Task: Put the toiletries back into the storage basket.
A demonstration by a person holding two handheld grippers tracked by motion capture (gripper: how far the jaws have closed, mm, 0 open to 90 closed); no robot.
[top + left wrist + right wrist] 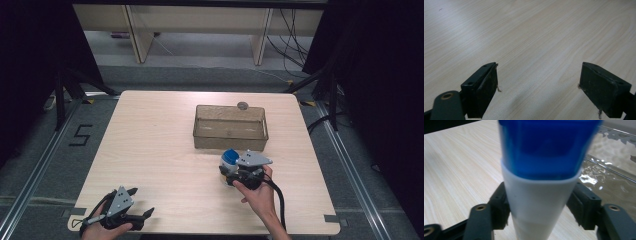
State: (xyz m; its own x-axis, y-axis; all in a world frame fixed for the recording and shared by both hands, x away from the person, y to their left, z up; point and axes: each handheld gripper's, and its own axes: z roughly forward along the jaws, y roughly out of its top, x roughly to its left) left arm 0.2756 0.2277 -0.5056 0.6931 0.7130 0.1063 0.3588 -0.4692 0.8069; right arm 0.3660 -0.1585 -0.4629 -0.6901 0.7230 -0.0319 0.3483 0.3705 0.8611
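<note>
The bottle [539,195] is white with a blue cap [544,147]. The table [150,145] shows pale wood grain. The bin [230,142] is clear and brownish.

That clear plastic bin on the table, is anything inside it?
Empty, it seems: through the bin only its bare see-through bottom shows; the blue-capped bottle stands outside.

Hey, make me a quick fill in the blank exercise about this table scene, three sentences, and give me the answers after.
1. The right gripper is shut on a white bottle with a ____ cap.
2. Behind the bottle stands a clear, rectangular plastic ____.
3. The left gripper has its jaws ____ over the bare wooden table.

Missing words: blue; bin; open
</note>
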